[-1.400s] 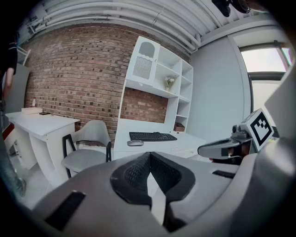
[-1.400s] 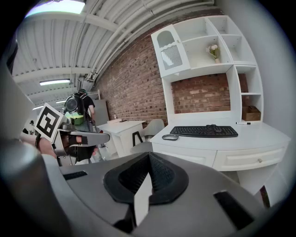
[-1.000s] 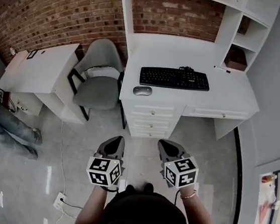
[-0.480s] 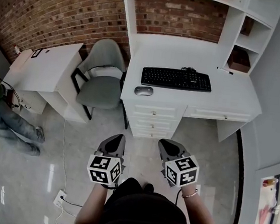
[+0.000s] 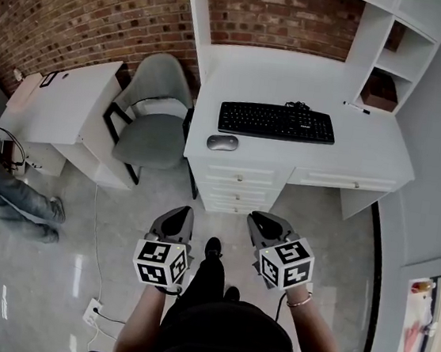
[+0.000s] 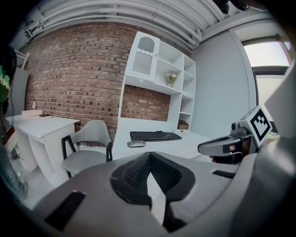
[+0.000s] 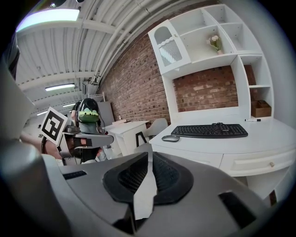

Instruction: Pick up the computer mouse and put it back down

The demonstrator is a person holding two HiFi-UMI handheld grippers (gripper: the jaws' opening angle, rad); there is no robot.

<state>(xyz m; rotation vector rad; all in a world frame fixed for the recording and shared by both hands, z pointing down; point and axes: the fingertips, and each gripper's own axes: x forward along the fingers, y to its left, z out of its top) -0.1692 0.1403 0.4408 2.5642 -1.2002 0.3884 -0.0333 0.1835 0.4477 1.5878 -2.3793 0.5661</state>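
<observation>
A grey computer mouse (image 5: 222,142) lies on the white desk (image 5: 367,153), left of a black keyboard (image 5: 276,122). The same mouse shows as a small shape in the left gripper view (image 6: 136,144) and in the right gripper view (image 7: 170,138). My left gripper (image 5: 186,210) and right gripper (image 5: 255,215) are held side by side over the floor, well short of the desk front, both pointing at it. Each one's jaws meet at the tips with nothing between them (image 6: 149,155) (image 7: 150,152). The right gripper (image 6: 222,146) also shows in the left gripper view.
A grey chair (image 5: 152,115) stands left of the desk, beside a white side table (image 5: 61,108). Another person (image 5: 3,192) is at the far left. A socket strip (image 5: 94,315) with a cable lies on the floor. The desk drawers (image 5: 239,185) face me.
The desk sits slightly closer in the view and both grippers have shifted a little toward it. A foot has appeared on the floor between the two grippers.
</observation>
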